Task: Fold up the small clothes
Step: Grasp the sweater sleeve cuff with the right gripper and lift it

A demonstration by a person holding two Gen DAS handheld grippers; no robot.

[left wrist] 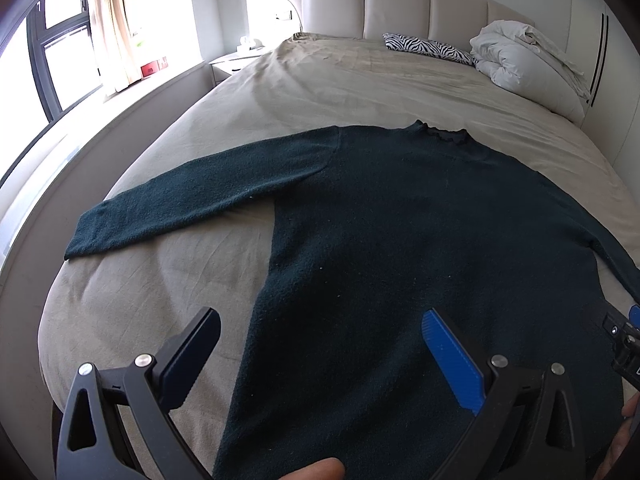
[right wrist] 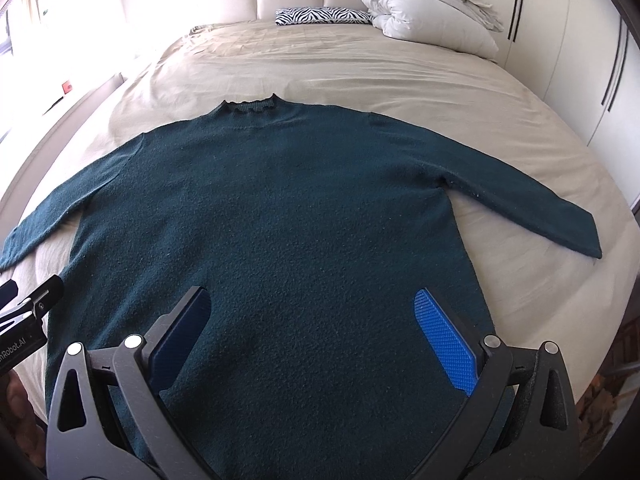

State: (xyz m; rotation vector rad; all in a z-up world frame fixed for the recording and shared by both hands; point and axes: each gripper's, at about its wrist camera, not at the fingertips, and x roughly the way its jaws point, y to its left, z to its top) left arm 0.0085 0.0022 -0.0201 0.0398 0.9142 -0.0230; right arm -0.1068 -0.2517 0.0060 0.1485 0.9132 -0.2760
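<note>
Knitwear covers the near end of the bed: a dark green long-sleeved sweater (right wrist: 280, 216) lies flat on the beige bedsheet (right wrist: 360, 72), its frilled collar (right wrist: 250, 109) pointing toward the padded headboard (left wrist: 400, 4) and its hem toward the foot edge. Both sleeves stretch outward toward the side edges of the bed, the left sleeve (left wrist: 192, 196) angled down toward the near left corner, the right sleeve (right wrist: 532, 208) ending close to the right edge.

Over the lower left part of the sweater's body the left gripper (left wrist: 320, 350) hovers with its jaws spread wide and nothing between them; one finger sits above the bare sheet just beside the sweater's left edge, the other above the knit. The right gripper (right wrist: 312, 332) is likewise wide open and empty, both blue-padded fingers (right wrist: 444, 340) above the lower right part of the body near the hem.

At the head of the bed, toward the right corner, a zebra-print pillow (right wrist: 320, 15) lies just beside a bundled white duvet (right wrist: 432, 20). A white nightstand (left wrist: 232, 65) stands beside the bed's left head corner, near a curtained window (left wrist: 108, 20).
</note>
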